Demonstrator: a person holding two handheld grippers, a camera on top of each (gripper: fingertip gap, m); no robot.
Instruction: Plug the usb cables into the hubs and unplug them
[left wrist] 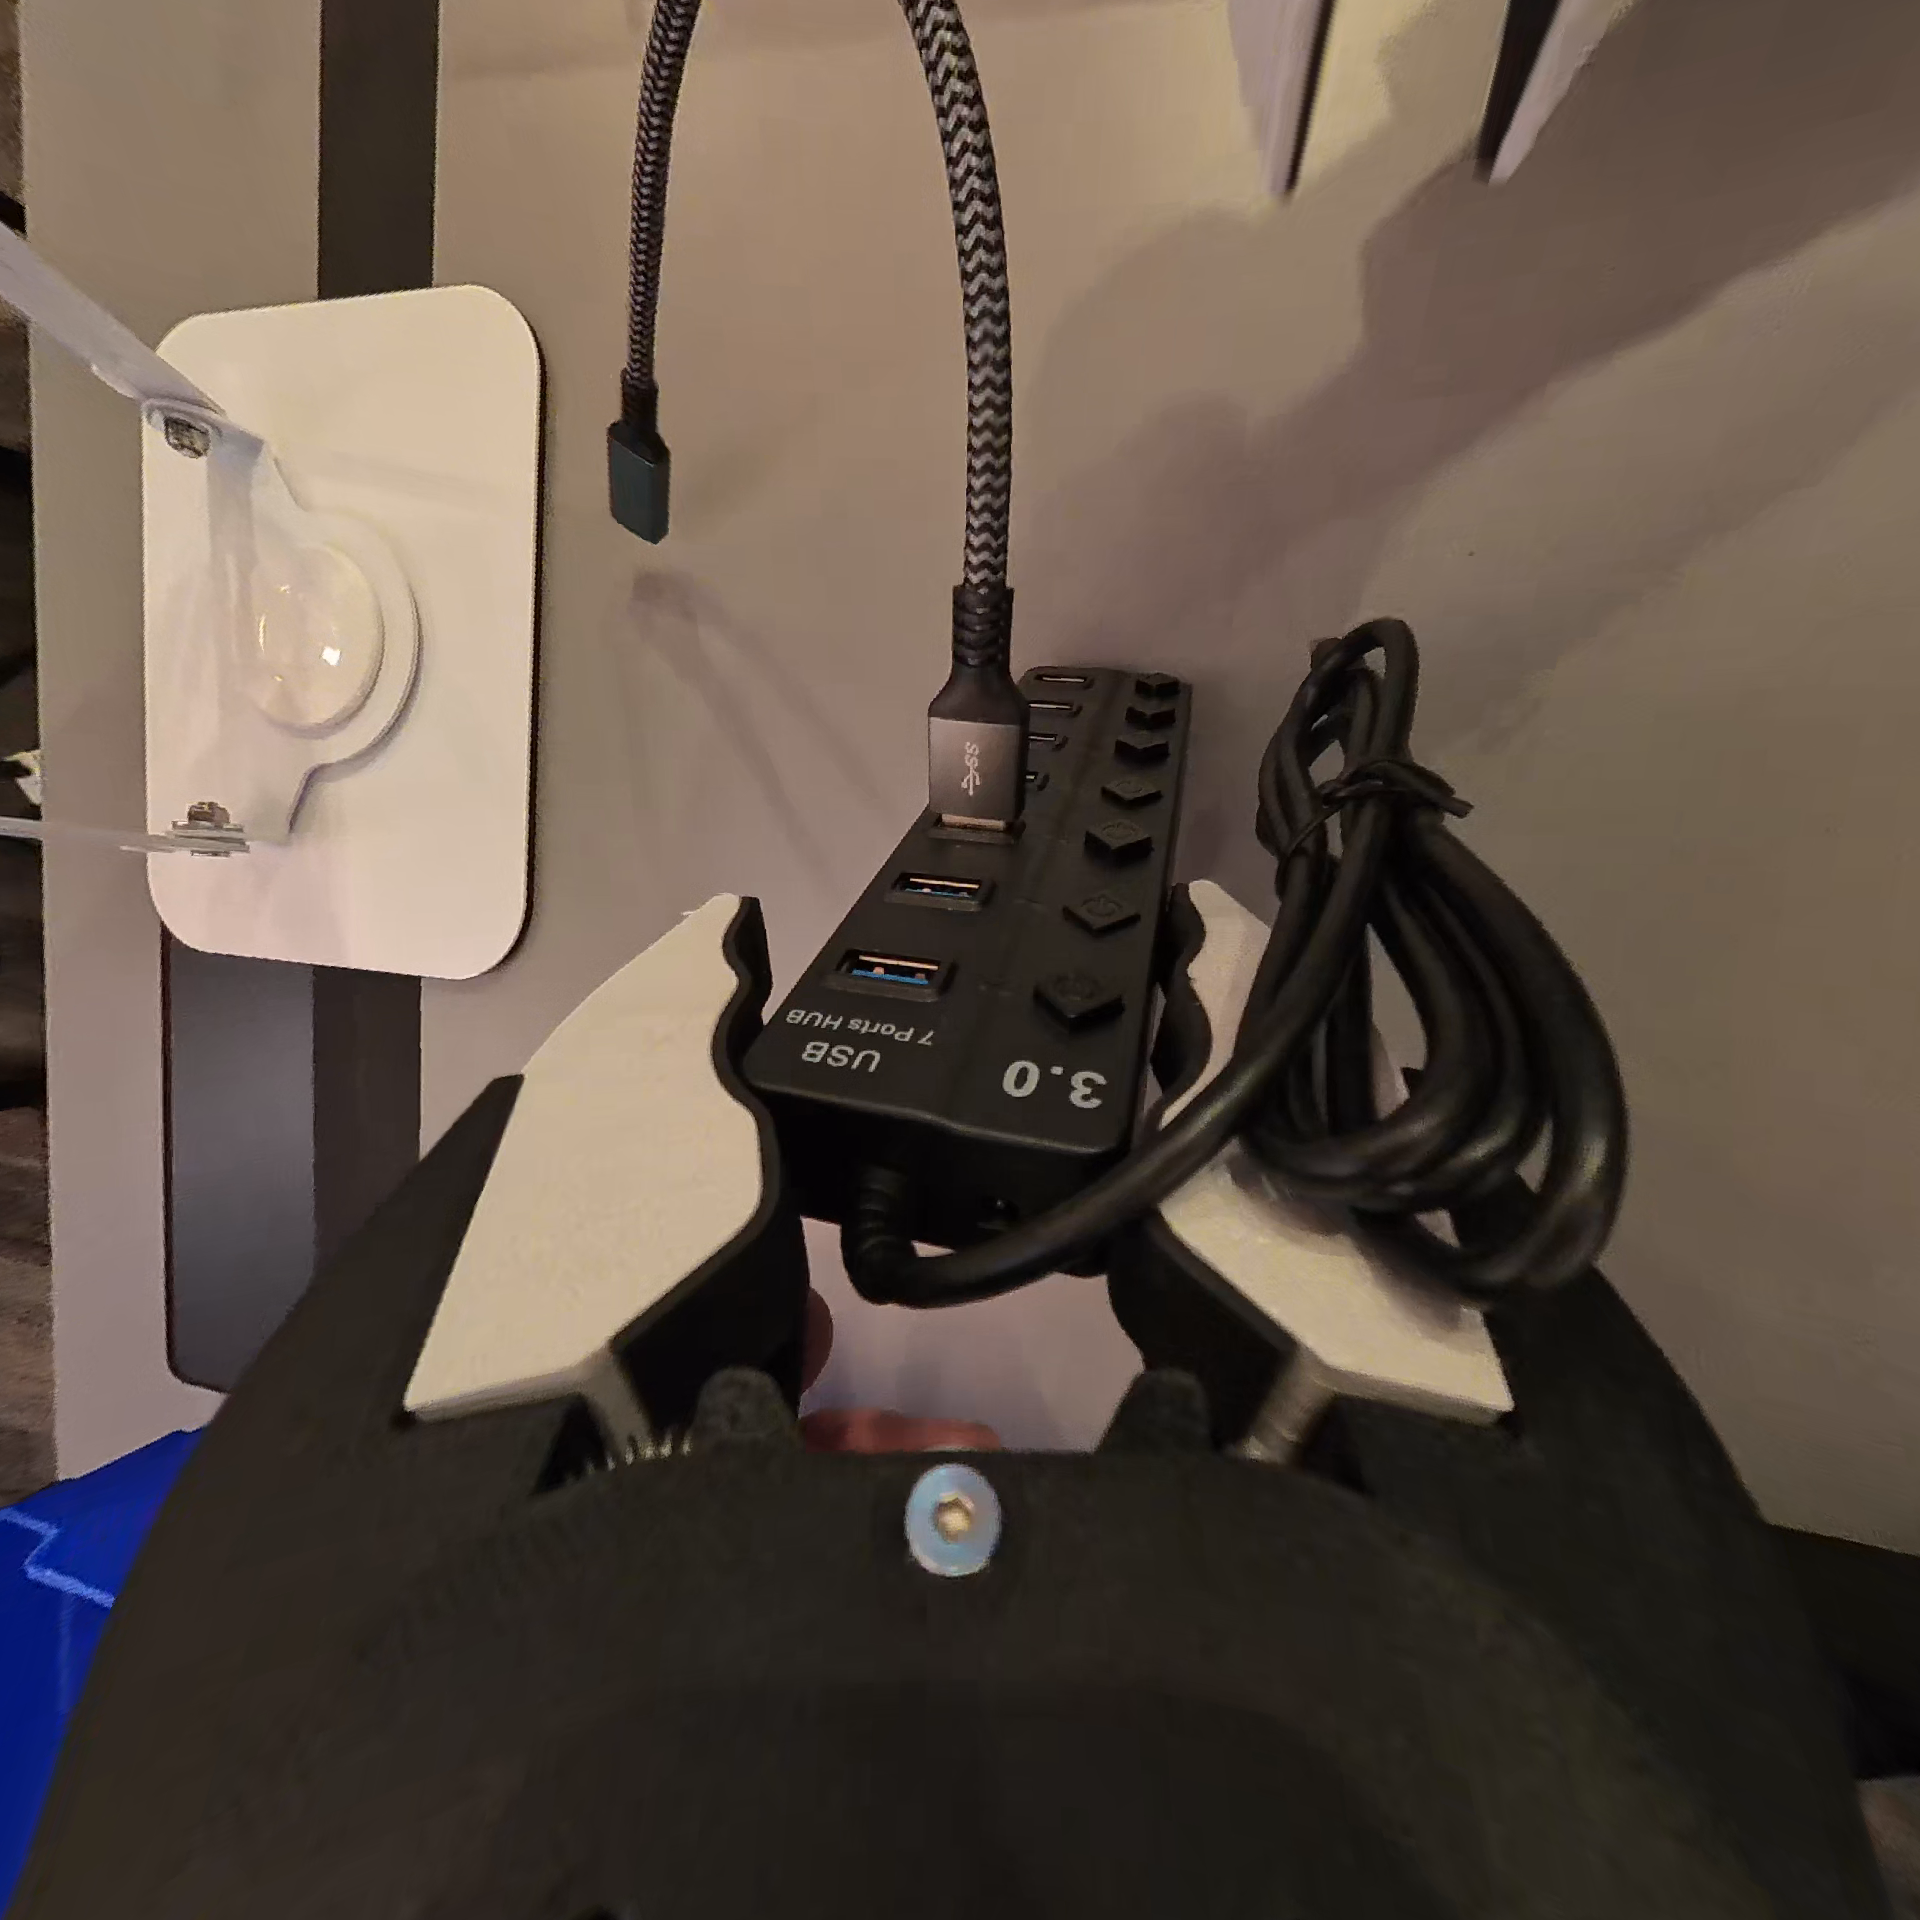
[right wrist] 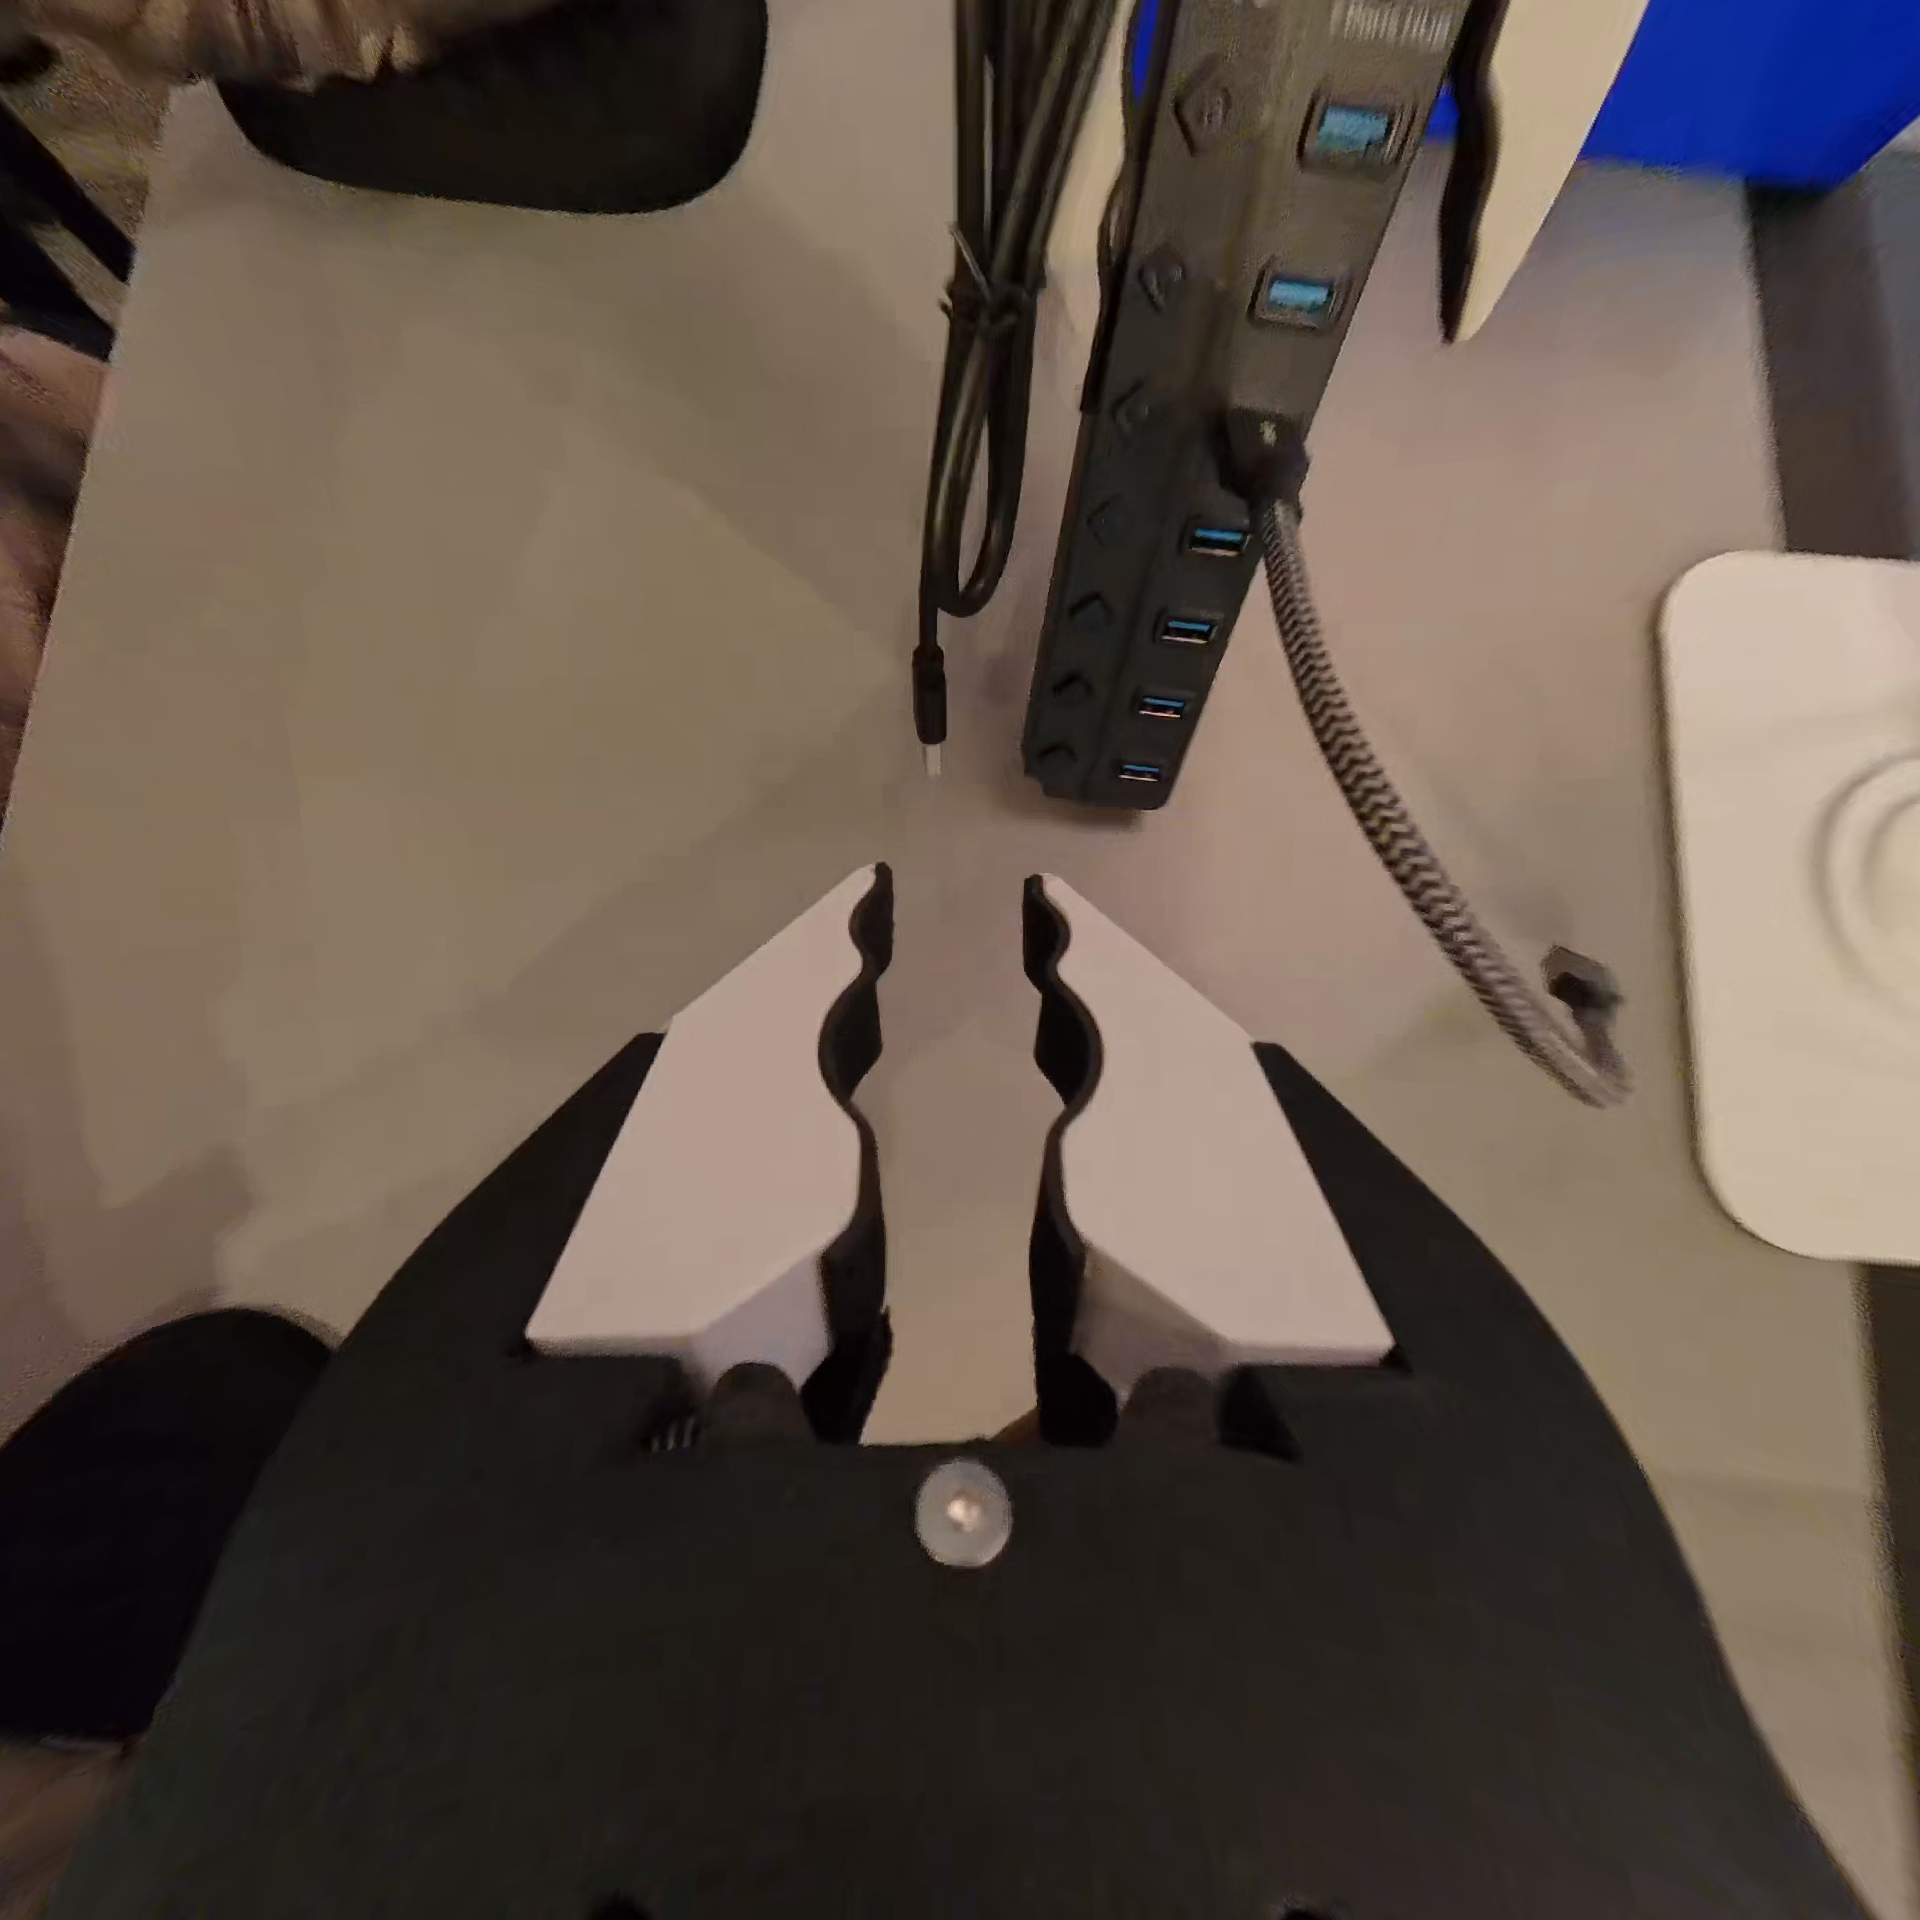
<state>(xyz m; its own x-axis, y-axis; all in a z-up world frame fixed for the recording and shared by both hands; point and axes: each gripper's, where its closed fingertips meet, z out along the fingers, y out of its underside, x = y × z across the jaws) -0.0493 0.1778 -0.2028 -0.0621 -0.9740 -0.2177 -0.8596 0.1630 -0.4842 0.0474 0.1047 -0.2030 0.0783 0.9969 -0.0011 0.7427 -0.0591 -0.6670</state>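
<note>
L gripper (left wrist: 971, 997) clamps rigid hub (left wrist: 997, 935) by near sides; R gripper (right wrist: 954, 914) part-open, empty; braided cable (left wrist: 982, 416) prob. seated, grip plug (left wrist: 961, 764).

We find the hub (left wrist: 977, 966) lying flat on the table (left wrist: 1558, 520), its near end between the fingers of the left gripper (left wrist: 971, 935), one finger on each long side. The braided cable (left wrist: 982, 416) stands plugged into the third port from the near end; it arches up and back down, and its free connector (left wrist: 636, 483) rests on the table to the left of the hub. The bundled hub lead (left wrist: 1403, 987) lies just right of the hub, partly on the right finger. A plate (left wrist: 343, 623) lies further left. The right gripper (right wrist: 956, 894) sits beyond the hub's far end, apart from it.
</note>
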